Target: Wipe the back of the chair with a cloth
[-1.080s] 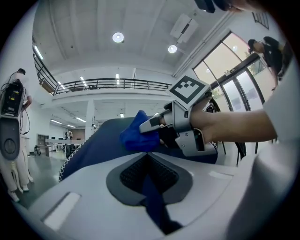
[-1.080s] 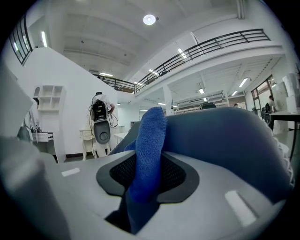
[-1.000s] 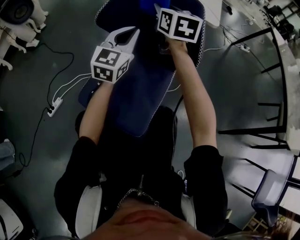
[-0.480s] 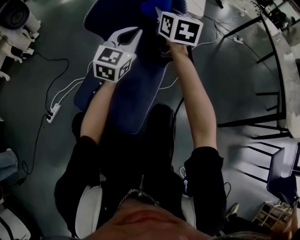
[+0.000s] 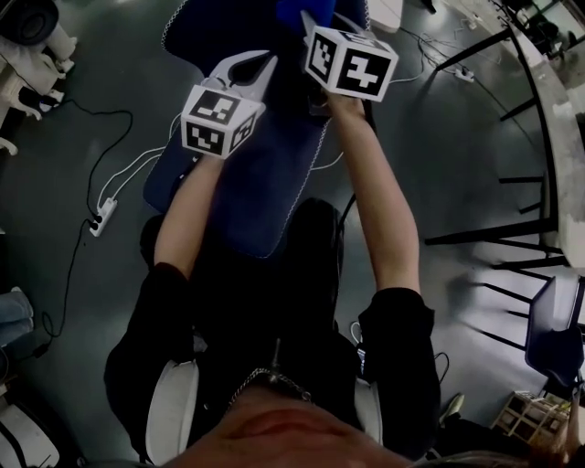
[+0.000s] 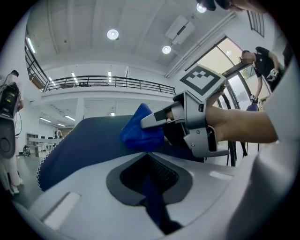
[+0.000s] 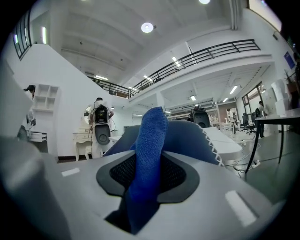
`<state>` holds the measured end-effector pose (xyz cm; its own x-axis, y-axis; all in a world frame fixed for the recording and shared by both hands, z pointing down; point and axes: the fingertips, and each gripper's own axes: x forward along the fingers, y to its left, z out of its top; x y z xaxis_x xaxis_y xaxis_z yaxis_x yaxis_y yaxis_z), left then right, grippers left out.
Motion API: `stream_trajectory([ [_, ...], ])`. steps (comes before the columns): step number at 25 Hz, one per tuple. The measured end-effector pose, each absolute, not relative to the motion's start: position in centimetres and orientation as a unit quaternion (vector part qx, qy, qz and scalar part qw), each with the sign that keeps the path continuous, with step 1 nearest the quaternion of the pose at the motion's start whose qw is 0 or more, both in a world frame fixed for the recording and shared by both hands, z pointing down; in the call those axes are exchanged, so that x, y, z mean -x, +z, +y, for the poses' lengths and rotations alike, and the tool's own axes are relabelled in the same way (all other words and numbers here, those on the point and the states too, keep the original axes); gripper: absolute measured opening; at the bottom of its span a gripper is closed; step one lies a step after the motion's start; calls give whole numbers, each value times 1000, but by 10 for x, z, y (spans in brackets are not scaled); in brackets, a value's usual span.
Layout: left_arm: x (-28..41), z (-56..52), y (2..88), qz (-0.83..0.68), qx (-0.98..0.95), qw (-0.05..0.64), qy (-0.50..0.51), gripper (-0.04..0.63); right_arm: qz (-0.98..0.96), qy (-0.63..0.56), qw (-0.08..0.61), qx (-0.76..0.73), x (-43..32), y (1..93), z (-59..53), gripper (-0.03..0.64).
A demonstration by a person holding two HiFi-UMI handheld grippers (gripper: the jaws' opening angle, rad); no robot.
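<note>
The dark blue chair back (image 5: 256,183) with white edge stitching lies below my arms in the head view. My left gripper (image 5: 263,64) is shut on a thin fold of the chair back (image 6: 82,143), which shows as a dark strip between its jaws. My right gripper (image 5: 307,18) is shut on a bright blue cloth (image 7: 150,150) and stands at the far end of the chair back (image 7: 190,133). In the left gripper view the right gripper (image 6: 151,123) presses the bunched cloth (image 6: 139,131) onto the chair's surface. Only a corner of the cloth (image 5: 289,9) shows in the head view.
A white power strip (image 5: 103,216) with cables lies on the dark floor at the left. Black table legs (image 5: 526,183) stand at the right, and another chair (image 5: 551,336) is at the lower right. White machines (image 5: 37,27) are at the upper left.
Both grippers keep their holds. The chair back and floor have drifted a little to the left in the head view, and the right gripper's cube sits slightly lower.
</note>
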<state>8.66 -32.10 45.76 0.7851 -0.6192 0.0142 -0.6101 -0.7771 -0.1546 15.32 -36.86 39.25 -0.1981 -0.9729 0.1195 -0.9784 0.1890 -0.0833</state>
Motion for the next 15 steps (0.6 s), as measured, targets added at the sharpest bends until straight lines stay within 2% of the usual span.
stream_trajectory([
  [15,71,-361,471,448,891,63,-51,9,-800,89,32,-593,-13,413,-430,133],
])
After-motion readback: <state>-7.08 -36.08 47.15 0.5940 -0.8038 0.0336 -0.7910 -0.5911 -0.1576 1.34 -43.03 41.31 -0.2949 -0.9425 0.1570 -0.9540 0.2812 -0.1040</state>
